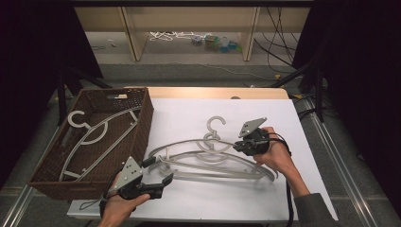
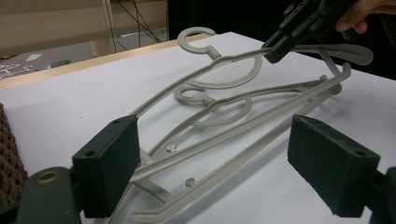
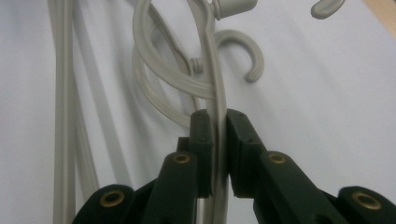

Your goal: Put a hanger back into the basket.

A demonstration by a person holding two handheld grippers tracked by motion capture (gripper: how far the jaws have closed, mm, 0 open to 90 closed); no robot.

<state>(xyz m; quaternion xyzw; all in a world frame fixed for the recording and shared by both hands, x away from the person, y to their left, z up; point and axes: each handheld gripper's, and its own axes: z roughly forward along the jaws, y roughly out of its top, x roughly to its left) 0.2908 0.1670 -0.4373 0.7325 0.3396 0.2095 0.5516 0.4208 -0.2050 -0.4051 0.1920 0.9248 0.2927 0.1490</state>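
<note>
Two grey plastic hangers lie overlapped on the white table top [image 1: 189,203]. My right gripper [image 1: 240,145] is shut on the right shoulder of the upper hanger [image 1: 189,143]; in the right gripper view its jaws pinch that thin arm [image 3: 216,135]. The lower hanger [image 1: 213,175] rests flat beneath it. My left gripper [image 1: 159,170] is open at the hangers' left ends. In the left gripper view its pads [image 2: 112,168] straddle both hangers [image 2: 219,140] without touching, and the right gripper [image 2: 276,50] appears beyond.
A brown wicker basket [image 1: 144,120] at the table's left holds more grey hangers [image 1: 94,132]. The table's wooden back edge [image 1: 213,92] lies behind. Shelf legs and cables [image 1: 279,38] stand on the floor farther back.
</note>
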